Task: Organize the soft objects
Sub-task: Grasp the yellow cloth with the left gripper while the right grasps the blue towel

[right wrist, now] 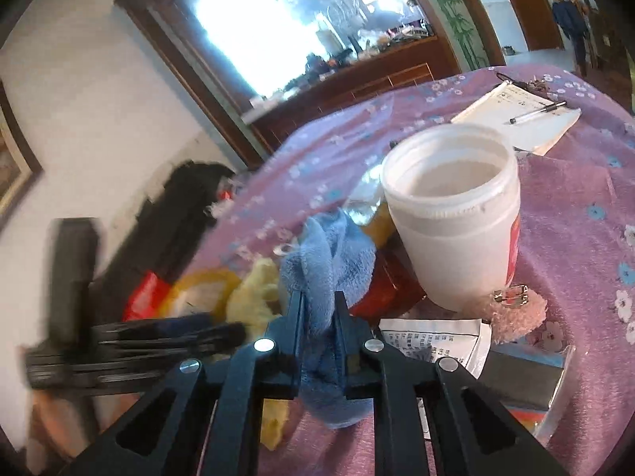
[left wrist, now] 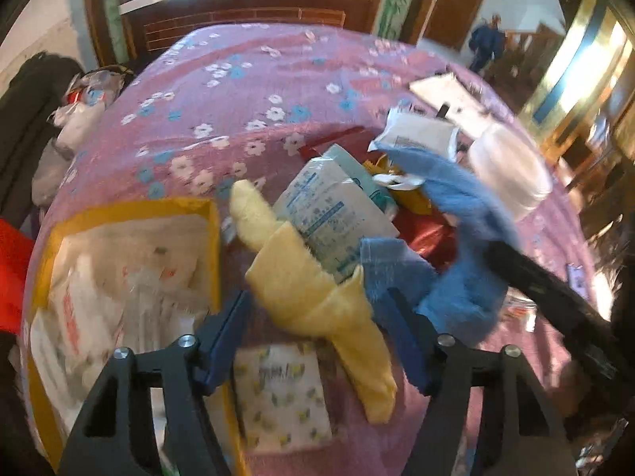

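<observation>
On the flowered pink table (left wrist: 246,79), my right gripper (right wrist: 319,309) clamps the blue towel (right wrist: 329,261) while my left gripper (left wrist: 317,309), jaws apart, straddles the yellow cloth (left wrist: 301,277), so closing comes next.

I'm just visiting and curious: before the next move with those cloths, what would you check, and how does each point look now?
1. Right hand-held gripper clamped on the blue cloth: ok, cloth pinched between the fingers.
2. Left hand-held gripper open around the yellow cloth: ok, not yet gripping.
3. Yellow cloth free to lift: not ok, the blue cloth and a tissue pack lie against it.
4. Yellow box has room: cannot tell, white packets already inside.
5. White jar upright and open: ok.
</observation>
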The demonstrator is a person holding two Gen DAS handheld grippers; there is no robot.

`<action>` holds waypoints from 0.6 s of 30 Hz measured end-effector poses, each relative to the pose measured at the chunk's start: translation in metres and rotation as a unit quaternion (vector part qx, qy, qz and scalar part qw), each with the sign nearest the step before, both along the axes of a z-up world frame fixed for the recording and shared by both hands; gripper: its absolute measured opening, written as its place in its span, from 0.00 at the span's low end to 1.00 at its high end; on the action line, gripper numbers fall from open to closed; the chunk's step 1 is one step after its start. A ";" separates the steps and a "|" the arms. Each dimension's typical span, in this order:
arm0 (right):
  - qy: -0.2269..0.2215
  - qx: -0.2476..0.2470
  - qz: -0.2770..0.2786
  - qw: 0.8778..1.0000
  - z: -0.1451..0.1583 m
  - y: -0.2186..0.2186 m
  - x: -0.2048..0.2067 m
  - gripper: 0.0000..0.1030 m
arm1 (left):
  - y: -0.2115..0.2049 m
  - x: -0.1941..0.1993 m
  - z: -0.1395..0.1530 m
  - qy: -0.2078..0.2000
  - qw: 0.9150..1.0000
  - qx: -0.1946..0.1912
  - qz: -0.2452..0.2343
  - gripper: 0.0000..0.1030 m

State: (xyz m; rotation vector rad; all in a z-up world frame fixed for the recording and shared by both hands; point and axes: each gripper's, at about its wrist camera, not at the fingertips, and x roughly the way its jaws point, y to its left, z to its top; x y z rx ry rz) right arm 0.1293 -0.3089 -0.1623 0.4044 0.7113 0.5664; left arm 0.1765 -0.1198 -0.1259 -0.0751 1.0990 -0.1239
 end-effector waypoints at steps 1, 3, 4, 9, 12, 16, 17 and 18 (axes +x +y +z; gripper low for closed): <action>-0.008 0.013 0.005 1.000 0.003 -0.003 -0.003 0.13 | -0.002 0.007 -0.005 0.007 1.000 0.010 0.005 0.55; -0.024 0.024 0.005 0.999 0.008 -0.006 -0.008 0.13 | -0.005 0.016 -0.013 0.013 0.999 0.037 0.018 0.51; -0.033 0.023 0.002 0.999 0.010 -0.007 -0.011 0.13 | -0.006 0.019 -0.014 0.009 0.998 0.053 0.017 0.42; -0.042 0.029 0.010 0.999 0.015 -0.006 -0.013 0.13 | -0.002 0.007 -0.002 -0.008 0.999 0.038 0.018 0.16; -0.054 0.035 0.022 0.998 0.018 -0.005 -0.018 0.13 | 0.004 -0.003 0.010 -0.018 1.000 -0.001 0.013 0.00; -0.064 0.034 0.030 0.997 0.021 -0.003 -0.018 0.13 | 0.011 -0.004 0.009 -0.016 0.999 -0.039 0.026 0.00; -0.065 0.034 0.031 0.997 0.021 -0.002 -0.019 0.13 | 0.013 -0.003 0.009 -0.020 0.998 -0.040 0.033 0.00; -0.064 0.033 0.030 0.997 0.020 -0.002 -0.018 0.13 | 0.013 -0.002 0.009 -0.021 0.999 -0.039 0.031 0.06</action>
